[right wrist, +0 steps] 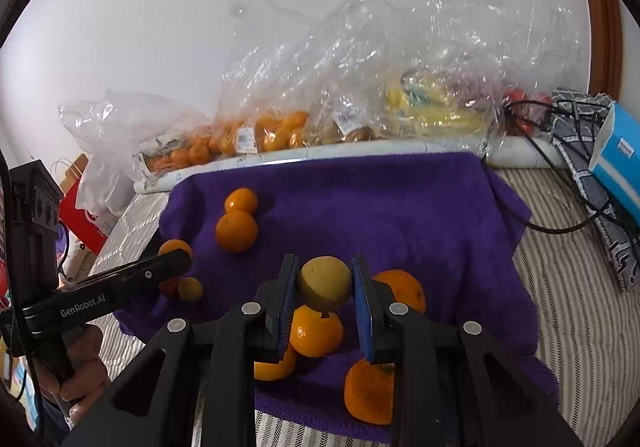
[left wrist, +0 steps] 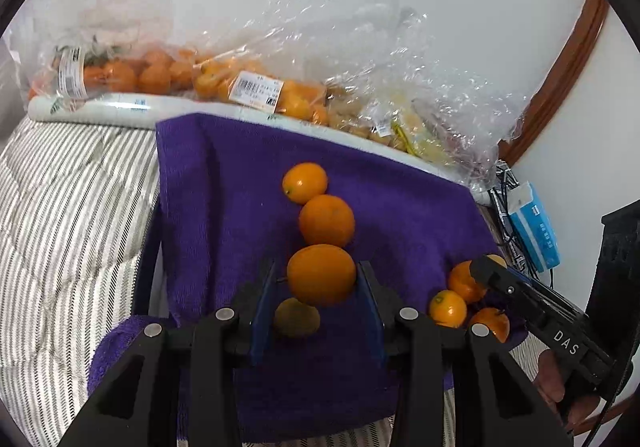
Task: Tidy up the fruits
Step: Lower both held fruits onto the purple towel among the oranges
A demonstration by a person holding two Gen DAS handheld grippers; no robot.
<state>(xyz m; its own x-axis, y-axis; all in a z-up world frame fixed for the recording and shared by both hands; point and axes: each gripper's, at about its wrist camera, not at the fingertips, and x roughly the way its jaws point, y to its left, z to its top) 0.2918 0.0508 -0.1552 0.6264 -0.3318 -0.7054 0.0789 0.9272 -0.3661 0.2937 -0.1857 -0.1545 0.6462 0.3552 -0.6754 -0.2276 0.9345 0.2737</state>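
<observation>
My left gripper (left wrist: pixel 318 271) is shut on an orange (left wrist: pixel 321 275), held just above a purple towel (left wrist: pixel 224 187). A brownish-green fruit (left wrist: pixel 297 317) lies under it, and two more oranges (left wrist: pixel 327 220) sit in a line beyond. My right gripper (right wrist: pixel 325 267) is shut on a yellow-green round fruit (right wrist: pixel 325 283) over several oranges (right wrist: pixel 316 331) on the towel (right wrist: pixel 380 199). In the left wrist view the right gripper (left wrist: pixel 484 269) hangs over that orange cluster (left wrist: pixel 448 307). In the right wrist view the left gripper (right wrist: pixel 180 257) appears at the left with its orange (right wrist: pixel 175 247).
Clear plastic bags of oranges (left wrist: pixel 248 87) and of bananas (right wrist: pixel 436 107) line the wall behind the towel. A blue tissue box (right wrist: pixel 620 151) and black cables (right wrist: pixel 560 223) lie at the right. Striped bedding (left wrist: pixel 68 187) surrounds the towel. A red bag (right wrist: pixel 80 215) stands at the left.
</observation>
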